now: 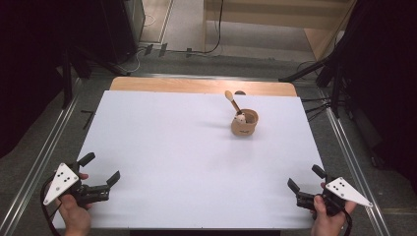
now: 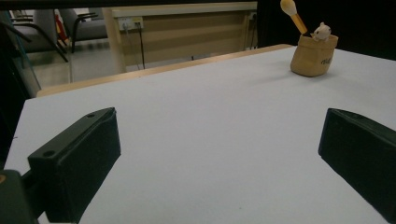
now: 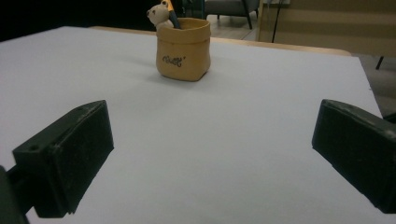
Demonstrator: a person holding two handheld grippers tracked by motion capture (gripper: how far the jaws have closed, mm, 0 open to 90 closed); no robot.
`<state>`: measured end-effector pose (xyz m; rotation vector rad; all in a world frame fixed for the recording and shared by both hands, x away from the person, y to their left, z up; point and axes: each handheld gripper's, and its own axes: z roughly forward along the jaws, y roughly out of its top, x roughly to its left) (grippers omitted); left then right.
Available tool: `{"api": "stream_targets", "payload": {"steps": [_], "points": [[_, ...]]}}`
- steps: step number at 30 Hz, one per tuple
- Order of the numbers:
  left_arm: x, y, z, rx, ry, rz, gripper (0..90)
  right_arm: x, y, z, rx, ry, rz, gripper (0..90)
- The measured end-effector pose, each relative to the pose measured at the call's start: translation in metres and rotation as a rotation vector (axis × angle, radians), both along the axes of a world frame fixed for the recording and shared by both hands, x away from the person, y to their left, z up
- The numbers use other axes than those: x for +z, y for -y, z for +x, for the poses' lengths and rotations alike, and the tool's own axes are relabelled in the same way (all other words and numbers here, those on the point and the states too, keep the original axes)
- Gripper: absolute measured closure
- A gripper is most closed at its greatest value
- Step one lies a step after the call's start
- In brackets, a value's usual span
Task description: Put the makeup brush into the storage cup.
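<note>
Left gripper (image 1: pixel 102 169) fingers (image 2: pixel 77 161) spread wide, holding nothing; right gripper (image 1: pixel 306 179) likewise wide, empty. Both rest low at near counter (image 1: pixel 196 162) corners, one in each hand, aimed inward at tan pot (image 1: pixel 244 123). Pot stands upright, far right of centre, well apart from both, wooden spoon (image 1: pixel 232 101) leaning out, small bear figure (image 3: pixel 159 16) at rim. Likely risk: light pot tips or slides if finger clips spoon handle on approach.

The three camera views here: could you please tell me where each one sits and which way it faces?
High view: above the person's side, looking forward and down on the table; both hands and open grippers show.
Left gripper view: rides the left gripper, facing the bear pot.
Right gripper view: rides the right gripper, facing it too.
Shared: pot and stick.
</note>
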<state>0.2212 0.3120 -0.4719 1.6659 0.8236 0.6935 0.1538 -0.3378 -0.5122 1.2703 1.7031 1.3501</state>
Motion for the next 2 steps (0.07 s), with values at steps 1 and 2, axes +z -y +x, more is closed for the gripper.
{"api": "stream_targets", "payload": {"steps": [1,2], "points": [[0.0000,0.0004,0.0005,0.001,0.003,0.000,0.0,-0.0001,-0.0008,-0.0002,0.003,0.004,-0.021,0.0],[-0.0003,0.0009,0.0013,-0.002,0.001,0.002,0.0,-0.0003,-0.0014,0.0000,0.004,0.007,-0.030,0.0]]}}
